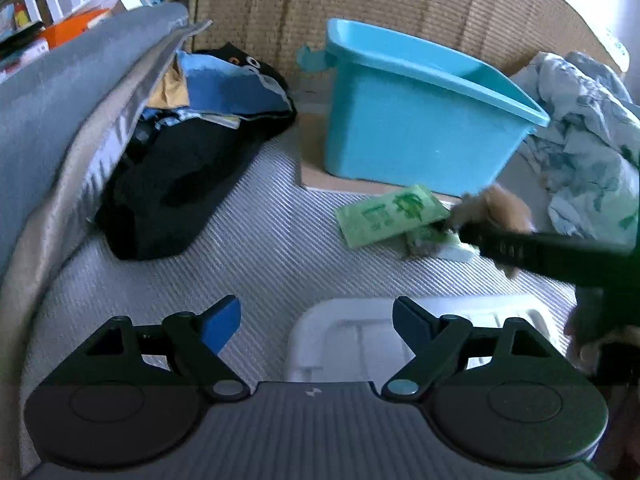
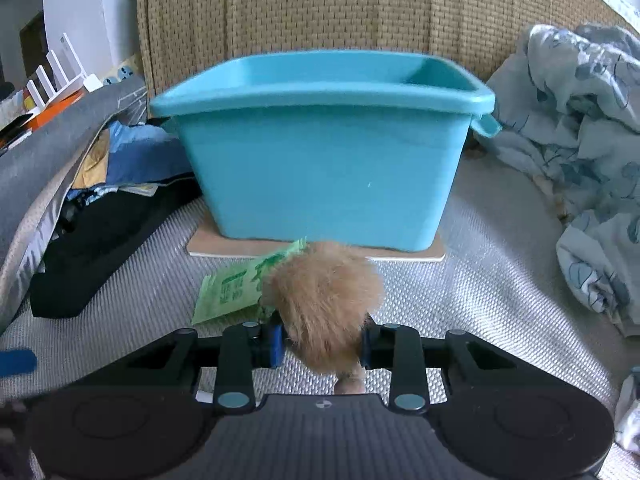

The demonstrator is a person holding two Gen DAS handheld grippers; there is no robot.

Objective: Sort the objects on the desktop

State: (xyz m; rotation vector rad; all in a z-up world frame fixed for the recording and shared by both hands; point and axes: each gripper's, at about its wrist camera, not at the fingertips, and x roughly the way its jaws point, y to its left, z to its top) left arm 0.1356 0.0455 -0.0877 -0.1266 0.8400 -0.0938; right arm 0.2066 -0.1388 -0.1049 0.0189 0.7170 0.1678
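A fluffy tan pom-pom toy (image 2: 324, 292) sits between the pads of my right gripper (image 2: 322, 344), which is shut on it just above the white woven mat. Partly under the toy lies a green packet (image 2: 232, 292), in front of the turquoise tub (image 2: 320, 168). The left wrist view shows the same toy (image 1: 508, 208), packet (image 1: 384, 216) and tub (image 1: 416, 120), with the right gripper reaching in from the right. My left gripper (image 1: 316, 320) is open and holds nothing; it hangs over a white plastic tray (image 1: 360, 332) on the near side of the mat.
A black bag (image 1: 172, 192) with blue cloth lies left, against a grey cushion (image 1: 60, 100). Crumpled patterned fabric (image 1: 584, 132) fills the right side. The tub stands on a thin board (image 2: 224, 246) before a woven tan panel (image 2: 320, 8).
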